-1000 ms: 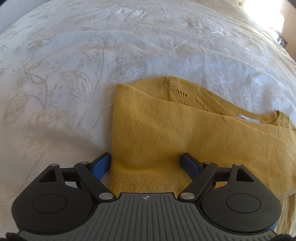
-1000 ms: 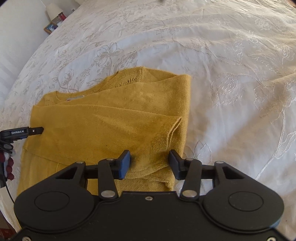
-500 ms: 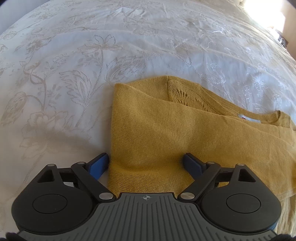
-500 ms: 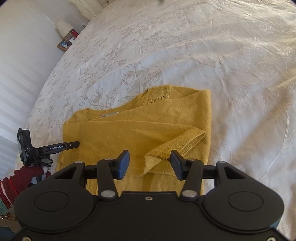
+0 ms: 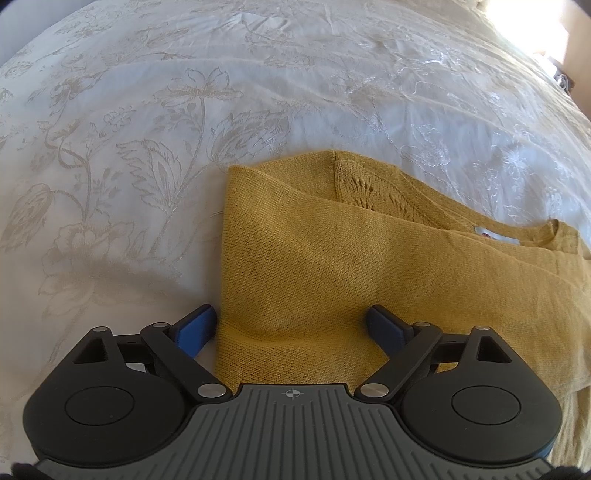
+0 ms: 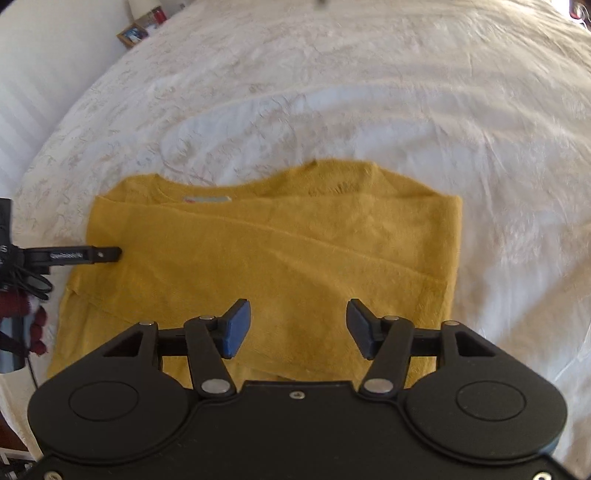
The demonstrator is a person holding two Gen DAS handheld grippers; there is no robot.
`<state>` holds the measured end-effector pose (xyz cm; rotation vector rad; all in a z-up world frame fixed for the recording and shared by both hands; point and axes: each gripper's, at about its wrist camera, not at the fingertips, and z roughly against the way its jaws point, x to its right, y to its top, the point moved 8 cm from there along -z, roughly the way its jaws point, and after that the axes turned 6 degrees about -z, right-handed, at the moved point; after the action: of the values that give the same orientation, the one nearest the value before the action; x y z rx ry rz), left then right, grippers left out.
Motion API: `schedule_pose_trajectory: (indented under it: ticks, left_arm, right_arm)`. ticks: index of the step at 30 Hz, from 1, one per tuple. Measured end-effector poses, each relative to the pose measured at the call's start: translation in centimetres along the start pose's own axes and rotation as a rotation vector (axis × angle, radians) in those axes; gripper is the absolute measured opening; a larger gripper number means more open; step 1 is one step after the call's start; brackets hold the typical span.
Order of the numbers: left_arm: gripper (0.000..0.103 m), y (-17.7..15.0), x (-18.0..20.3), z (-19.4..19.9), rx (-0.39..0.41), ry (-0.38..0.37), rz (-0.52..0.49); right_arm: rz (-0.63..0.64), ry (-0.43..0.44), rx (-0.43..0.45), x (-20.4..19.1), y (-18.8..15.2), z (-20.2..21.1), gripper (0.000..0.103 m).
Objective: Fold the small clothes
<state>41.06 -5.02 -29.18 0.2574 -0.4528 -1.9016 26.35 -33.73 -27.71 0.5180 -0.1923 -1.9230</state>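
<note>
A mustard-yellow knitted sweater (image 5: pixel 332 266) lies flat on the white bedspread with its sleeves folded across the body; its neckline and label face the far side. It also shows in the right wrist view (image 6: pixel 280 258). My left gripper (image 5: pixel 291 328) is open, its blue pads straddling the sweater's left folded edge close above the cloth. My right gripper (image 6: pixel 299 328) is open and empty, hovering over the sweater's lower part. The left gripper's fingers (image 6: pixel 85 254) reach in over the sweater's left edge in the right wrist view.
The sweater lies on a white bedspread (image 5: pixel 147 147) with a pale floral pattern that fills both views. A picture frame and small items (image 6: pixel 140 26) stand beside the bed at the far left. The right wrist view is motion-blurred.
My right gripper has let go of the sleeve cuff, opened wider and lifted back, and the cuff now lies flat. My left gripper has barely moved and stays open.
</note>
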Motion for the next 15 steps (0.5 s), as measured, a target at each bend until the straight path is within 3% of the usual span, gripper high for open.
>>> schedule_pose_trajectory:
  ticks: [2, 5, 7, 10, 12, 15]
  left_arm:
    - [0.093, -0.2, 0.0, 0.1, -0.001, -0.008, -0.018]
    - [0.098, -0.6, -0.1, 0.3, -0.022, -0.005, -0.032]
    - [0.098, -0.9, -0.1, 0.9, -0.028, -0.010, -0.031]
    - [0.098, -1.6, 0.1, 2.4, -0.024, -0.018, -0.031]
    - [0.098, -2.3, 0.2, 4.0, -0.009, -0.021, -0.033]
    - [0.098, -4.2, 0.5, 6.5, 0.007, -0.025, -0.021]
  right_arm:
    - [-0.033, -0.071, -0.013, 2.0, -0.8, -0.6, 0.063]
    - [-0.071, -0.081, 0.010, 2.8, -0.9, 0.4, 0.065]
    - [-0.076, -0.107, 0.031, 3.0, -0.8, 1.4, 0.078]
    - [-0.113, -0.076, 0.077, 2.9, -0.9, 3.3, 0.081]
    - [-0.128, -0.071, 0.108, 2.9, -1.4, 4.6, 0.092]
    - [-0.122, -0.060, 0.131, 2.5, -2.7, 6.1, 0.094]
